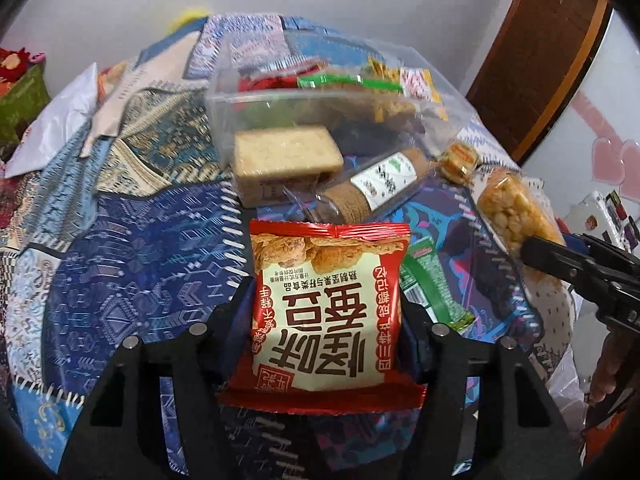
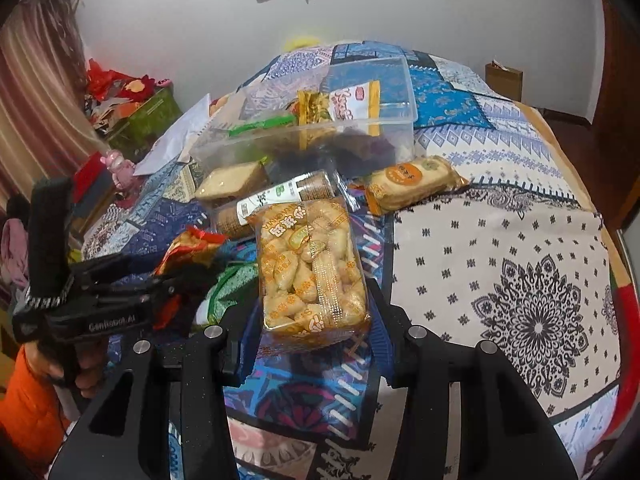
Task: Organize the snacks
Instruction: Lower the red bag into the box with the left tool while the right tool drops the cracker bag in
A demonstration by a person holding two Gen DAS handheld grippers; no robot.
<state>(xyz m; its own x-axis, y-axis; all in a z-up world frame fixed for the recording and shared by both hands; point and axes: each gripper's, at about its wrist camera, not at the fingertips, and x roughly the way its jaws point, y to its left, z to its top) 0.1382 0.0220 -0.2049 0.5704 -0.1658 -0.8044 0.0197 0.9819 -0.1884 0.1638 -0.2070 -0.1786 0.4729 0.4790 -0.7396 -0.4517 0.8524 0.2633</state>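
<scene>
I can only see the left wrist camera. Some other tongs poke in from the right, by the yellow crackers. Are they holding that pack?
Observer: Yes. The right tongs are shut on the cracker pack, one pad on each side.
Child: What's further right of the pack?
Observer: A white cloth with a big black mandala print.
Child: Is there anything fun on the other side?
Observer: A pink toy figure stands off the left edge, near the curtain.

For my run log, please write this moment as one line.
left gripper: shut on red snack bag | right gripper: shut on rice cracker pack | clear box: partly filled
</scene>
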